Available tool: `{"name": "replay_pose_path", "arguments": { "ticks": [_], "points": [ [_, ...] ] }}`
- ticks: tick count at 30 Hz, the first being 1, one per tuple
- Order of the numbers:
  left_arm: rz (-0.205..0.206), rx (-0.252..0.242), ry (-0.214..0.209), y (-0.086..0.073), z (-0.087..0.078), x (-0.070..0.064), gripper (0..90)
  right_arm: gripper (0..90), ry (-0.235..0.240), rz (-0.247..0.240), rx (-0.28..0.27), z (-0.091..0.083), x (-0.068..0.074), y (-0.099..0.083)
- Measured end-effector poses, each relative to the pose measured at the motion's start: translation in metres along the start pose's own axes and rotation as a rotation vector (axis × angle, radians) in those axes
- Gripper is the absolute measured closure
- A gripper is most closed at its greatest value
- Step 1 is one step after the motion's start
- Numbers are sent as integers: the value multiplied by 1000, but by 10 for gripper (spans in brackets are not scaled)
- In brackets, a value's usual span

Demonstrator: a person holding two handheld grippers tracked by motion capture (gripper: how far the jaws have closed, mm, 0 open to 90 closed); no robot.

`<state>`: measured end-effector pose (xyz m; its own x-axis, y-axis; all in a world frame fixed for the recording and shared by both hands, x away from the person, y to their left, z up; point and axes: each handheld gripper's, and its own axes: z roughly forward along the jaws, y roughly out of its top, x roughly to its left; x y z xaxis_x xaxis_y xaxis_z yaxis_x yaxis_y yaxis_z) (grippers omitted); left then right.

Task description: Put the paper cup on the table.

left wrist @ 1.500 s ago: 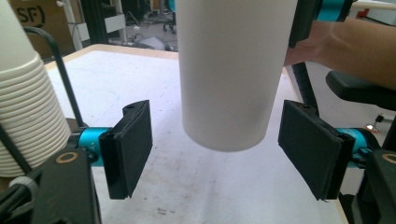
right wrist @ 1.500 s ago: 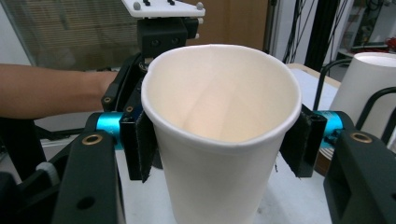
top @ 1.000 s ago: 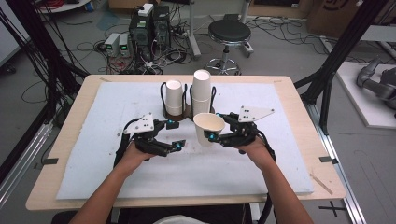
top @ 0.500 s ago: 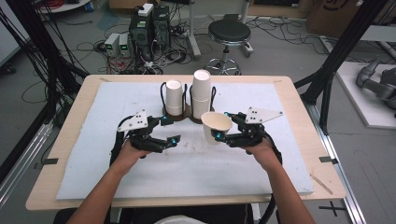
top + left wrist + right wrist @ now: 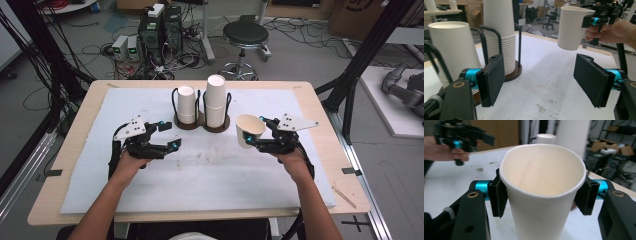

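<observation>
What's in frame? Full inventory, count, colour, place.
held cup: 1, white paper, off the table, clamped in right gripper
cup stacks: 2, white, upside down in holders, table's far middle; right one taller
cup holders: 2, black wire on dark round bases
mat: 1, white, covers table
table: 1, light wood
stool: 1, black, floor beyond table
left gripper: 1, black, open, empty
right gripper: 1, black

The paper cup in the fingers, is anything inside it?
The paper cup held by the right gripper looks empty: bare pale walls inside. Its very bottom is out of sight.
</observation>
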<state>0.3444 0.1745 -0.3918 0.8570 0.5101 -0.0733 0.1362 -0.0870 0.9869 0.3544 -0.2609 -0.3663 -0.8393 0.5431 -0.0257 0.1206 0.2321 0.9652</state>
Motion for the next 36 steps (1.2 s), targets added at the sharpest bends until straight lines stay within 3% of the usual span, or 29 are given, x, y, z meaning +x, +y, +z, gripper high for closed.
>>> {"name": "replay_pose_path", "arguments": {
  "ticks": [12,21,25,36],
  "points": [
    [-8,13,62,-7,-14,9,252,370,-153,76,-22,-21,-30,-22],
    [-12,26,71,-11,-13,12,252,362,-244,120,3,-31,-47,-43],
    [-17,31,73,-12,-12,12,252,362,-259,181,19,-32,-55,-55],
    [-19,31,73,-13,-13,11,252,347,-254,185,119,-19,-60,-68]
  ]
}}
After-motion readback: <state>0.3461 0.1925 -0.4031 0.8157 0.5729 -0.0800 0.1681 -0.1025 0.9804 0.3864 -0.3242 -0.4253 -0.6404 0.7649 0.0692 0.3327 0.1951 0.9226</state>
